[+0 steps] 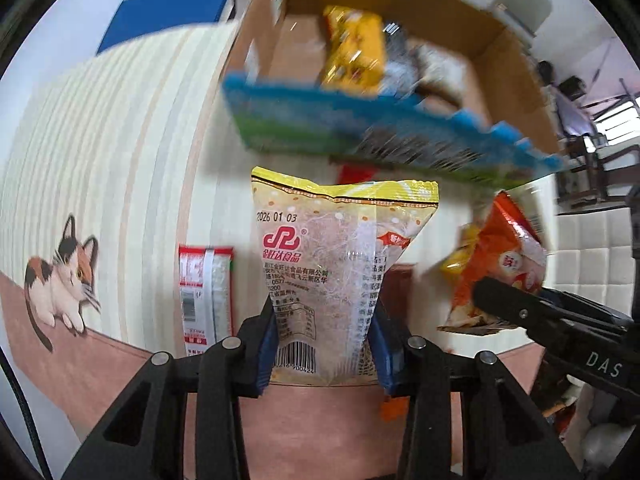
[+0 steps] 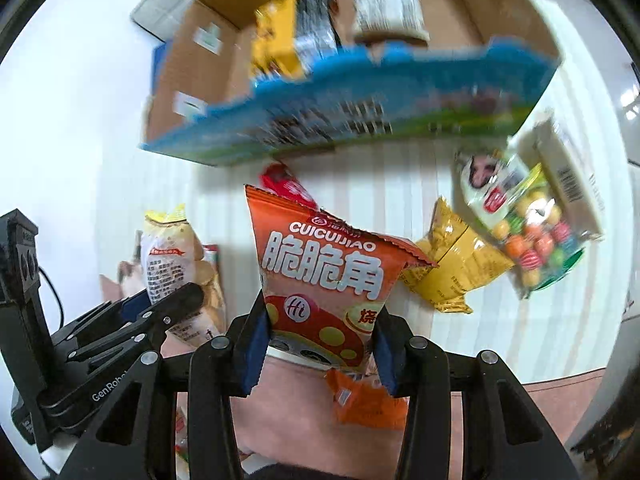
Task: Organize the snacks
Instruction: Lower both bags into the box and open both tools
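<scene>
My left gripper [image 1: 323, 344] is shut on a yellow-topped clear cracker packet [image 1: 340, 268], held above the striped mat. My right gripper [image 2: 320, 344] is shut on an orange snack bag [image 2: 324, 280] printed CUICUIJIAO; the same orange bag [image 1: 496, 268] and the right gripper show at the right of the left wrist view. The cracker packet [image 2: 176, 256] and left gripper appear at the left of the right wrist view. A cardboard box [image 1: 516, 68] holding several snacks stands beyond, with a blue-green packet [image 2: 360, 112] lying blurred against its near side.
On the mat lie a red-and-white packet [image 1: 206, 292], a yellow bag [image 2: 456, 260], a candy bag with coloured balls [image 2: 528, 232], a red packet [image 2: 286, 186] and a small orange packet [image 2: 364, 400]. A cat picture [image 1: 60, 276] marks the mat's left part.
</scene>
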